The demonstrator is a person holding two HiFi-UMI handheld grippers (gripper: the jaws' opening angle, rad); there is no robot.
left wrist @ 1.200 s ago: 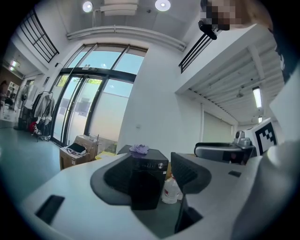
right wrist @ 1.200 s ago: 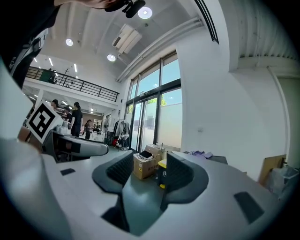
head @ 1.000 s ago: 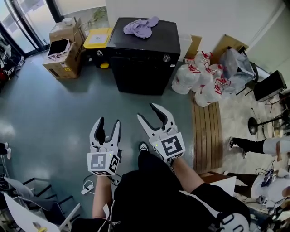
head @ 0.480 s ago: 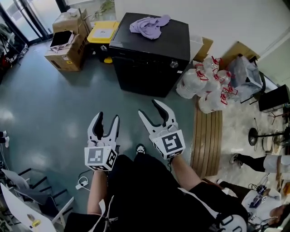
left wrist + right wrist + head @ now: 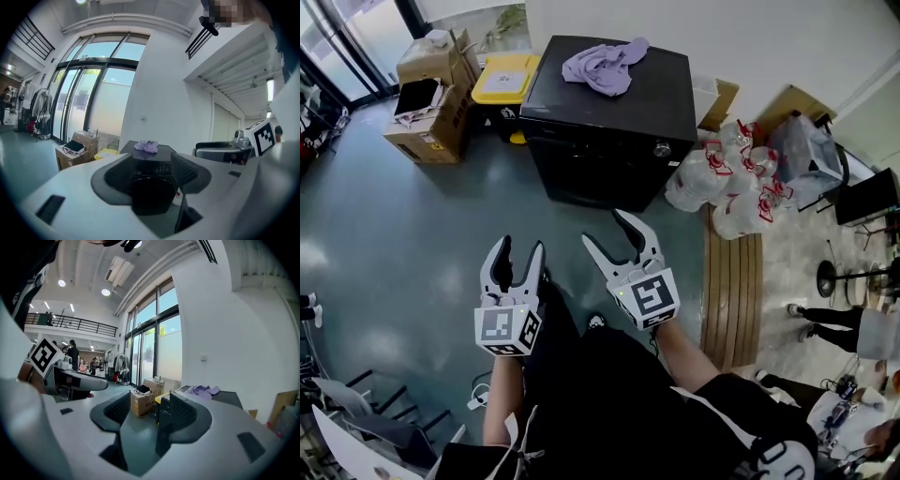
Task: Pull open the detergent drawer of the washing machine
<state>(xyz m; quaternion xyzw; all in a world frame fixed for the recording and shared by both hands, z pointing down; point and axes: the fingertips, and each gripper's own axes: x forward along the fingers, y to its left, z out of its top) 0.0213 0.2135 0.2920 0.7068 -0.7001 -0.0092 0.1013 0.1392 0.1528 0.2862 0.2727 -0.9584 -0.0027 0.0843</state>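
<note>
The washing machine [image 5: 602,164] was a black, boxy front-loader standing upright on the floor [image 5: 412,234], its back against the white wall [image 5: 750,37]. In the left gripper view it [image 5: 154,168] showed its dark round door [image 5: 151,194] below a narrow control strip. A silvery knob [image 5: 662,148] sat at the right end of that strip. The front looked flush. The detergent drawer could not be picked out on the dark panel.
</note>
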